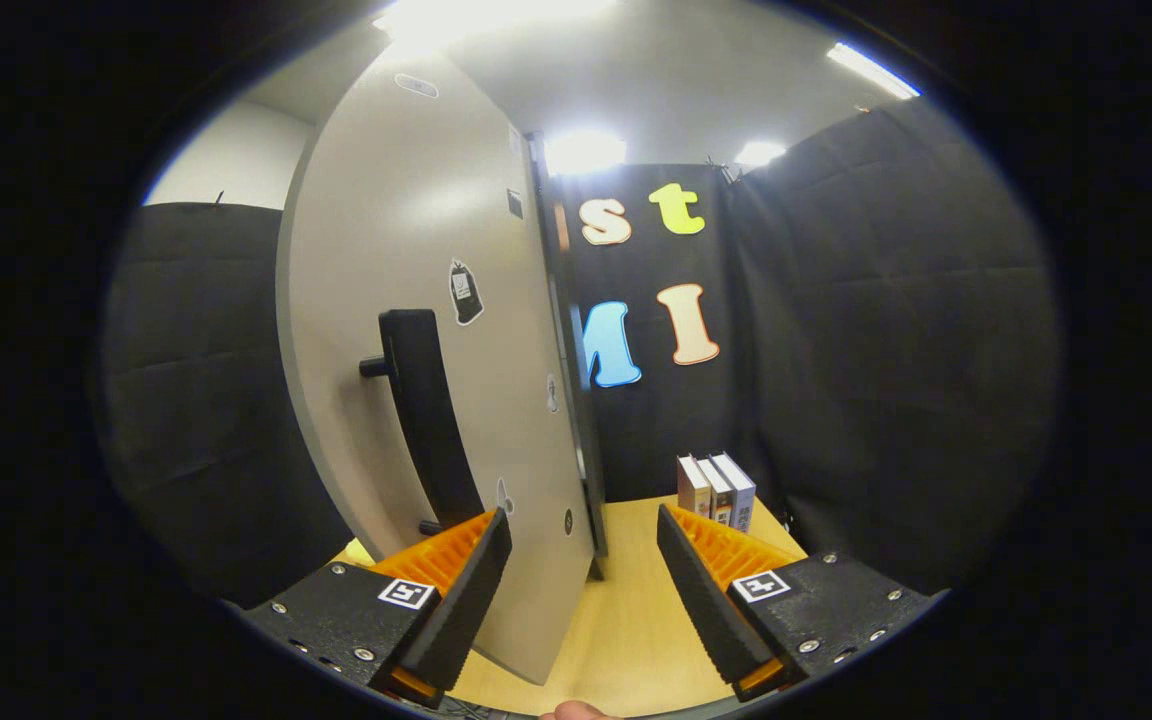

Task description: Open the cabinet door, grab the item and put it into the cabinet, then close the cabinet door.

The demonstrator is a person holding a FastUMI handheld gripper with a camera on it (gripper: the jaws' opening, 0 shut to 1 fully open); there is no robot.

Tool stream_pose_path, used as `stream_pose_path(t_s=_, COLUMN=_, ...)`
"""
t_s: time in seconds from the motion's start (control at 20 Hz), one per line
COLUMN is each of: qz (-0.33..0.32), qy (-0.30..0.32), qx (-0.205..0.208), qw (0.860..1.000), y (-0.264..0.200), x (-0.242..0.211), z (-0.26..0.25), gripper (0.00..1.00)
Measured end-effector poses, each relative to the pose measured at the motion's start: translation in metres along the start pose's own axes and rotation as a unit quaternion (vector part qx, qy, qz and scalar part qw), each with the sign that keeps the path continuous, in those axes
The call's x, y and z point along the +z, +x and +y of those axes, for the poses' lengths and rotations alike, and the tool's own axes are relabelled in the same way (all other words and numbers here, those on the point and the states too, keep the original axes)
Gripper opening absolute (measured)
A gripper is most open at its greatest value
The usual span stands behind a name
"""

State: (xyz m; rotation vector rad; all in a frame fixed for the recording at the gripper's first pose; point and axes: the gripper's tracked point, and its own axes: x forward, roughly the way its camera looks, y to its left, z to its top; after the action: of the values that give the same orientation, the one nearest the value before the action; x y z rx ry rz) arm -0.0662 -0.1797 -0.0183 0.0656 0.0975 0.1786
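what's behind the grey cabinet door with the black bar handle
The grey cabinet door stands swung open, its black bar handle facing the open gripper. It hides the cabinet interior. Past its edge, three upright books stand on the wooden tabletop.

cabinet door (406,300): smooth, matt painted panel with a soft sheen at 12 o'clock
handle (426,410): matt, plastic-looking bar
worktop (626,620): pale wood-grain, smooth, satin
books (716,490): paper covers, slightly glossy, at 1 o'clock of the fingers (471,590)
fingers: spread apart, ribbed inner faces
wall (886,350): matt cloth
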Motion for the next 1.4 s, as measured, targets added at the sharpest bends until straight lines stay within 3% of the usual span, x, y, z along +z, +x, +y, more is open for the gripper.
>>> stream_pose_path(t_s=0.45, qz=-0.005, qy=0.061, qx=0.03, qw=0.998, y=0.036, x=-0.01, z=0.128, gripper=0.93)
stream_pose_path(t_s=0.7, qz=-0.025, qy=0.031, qx=0.02, qw=0.999, y=0.038, x=-0.019, z=0.174, gripper=0.93)
stream_pose_path(t_s=0.95, qz=-0.047, qy=0.0, qx=0.003, qw=0.999, y=0.025, x=-0.015, z=0.204, gripper=0.94)
stream_pose_path(t_s=1.4, qz=-0.03, qy=-0.016, qx=-0.005, qw=0.999, y=0.041, x=-0.025, z=0.225, gripper=0.95)
